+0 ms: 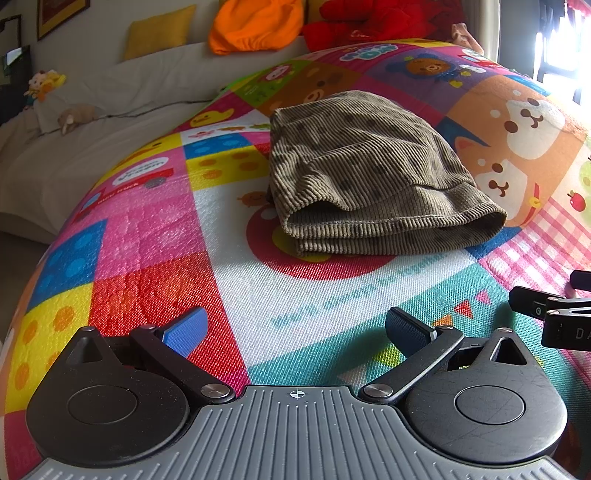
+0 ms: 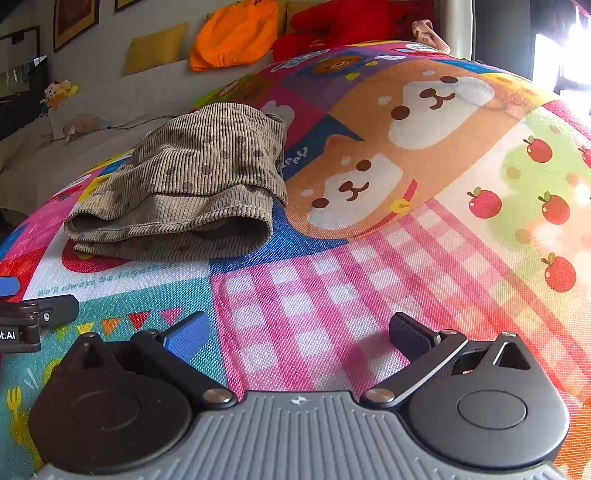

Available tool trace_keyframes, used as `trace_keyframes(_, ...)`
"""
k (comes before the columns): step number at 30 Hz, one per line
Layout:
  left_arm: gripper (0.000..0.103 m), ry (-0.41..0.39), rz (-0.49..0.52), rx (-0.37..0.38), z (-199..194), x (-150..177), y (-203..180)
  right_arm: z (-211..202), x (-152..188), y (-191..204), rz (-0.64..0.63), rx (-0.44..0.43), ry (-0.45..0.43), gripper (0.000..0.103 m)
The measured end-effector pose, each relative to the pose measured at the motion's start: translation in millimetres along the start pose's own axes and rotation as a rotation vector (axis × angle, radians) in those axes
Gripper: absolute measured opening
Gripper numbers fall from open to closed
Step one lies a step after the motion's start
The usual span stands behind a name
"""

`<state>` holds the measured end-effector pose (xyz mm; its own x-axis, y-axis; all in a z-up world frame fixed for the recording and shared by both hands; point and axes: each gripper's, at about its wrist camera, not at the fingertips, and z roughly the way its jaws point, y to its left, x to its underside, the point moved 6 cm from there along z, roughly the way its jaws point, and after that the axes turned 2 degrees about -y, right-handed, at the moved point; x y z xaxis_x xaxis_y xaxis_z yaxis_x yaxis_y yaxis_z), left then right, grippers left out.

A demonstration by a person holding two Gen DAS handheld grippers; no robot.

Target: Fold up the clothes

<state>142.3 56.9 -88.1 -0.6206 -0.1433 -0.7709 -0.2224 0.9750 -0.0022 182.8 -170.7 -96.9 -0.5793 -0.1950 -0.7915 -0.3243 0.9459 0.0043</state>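
A brightly printed play mat point(image 1: 155, 236) with cartoon dogs, red apples, pink gingham and coloured blocks carries a single folded olive-brown corduroy garment with dark spots point(image 1: 365, 177), which lies flat on it, its hemmed open edge facing the cameras.

A folded garment point(image 1: 369, 173) lies on a play mat point(image 1: 229, 266), ahead of both grippers and apart from them; the left gripper point(image 1: 295, 328) sits before it with its fingers spread over bare mat, and the right gripper point(image 2: 295, 332), likewise spread, sits to the garment's right and nearer the viewer. Behind the mat runs a sofa point(image 1: 74, 147) carrying cushions point(image 1: 159, 31) and soft toys point(image 1: 44, 85), with framed pictures point(image 1: 61, 14) on the wall above it.
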Motion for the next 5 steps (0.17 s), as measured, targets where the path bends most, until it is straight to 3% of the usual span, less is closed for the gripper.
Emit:
trace_keyframes(3, 0.103, -0.005, -0.010, 0.013, -1.9, -1.0, 2.5, -0.7, -0.1, 1.7, -0.005, -0.015, -0.003, 0.103)
trace_keyframes(5, 0.103, -0.015, -0.044, 0.045, -6.0, -3.7, 9.5, -3.3, -0.6, 9.1, -0.038, -0.077, -0.012, 0.103)
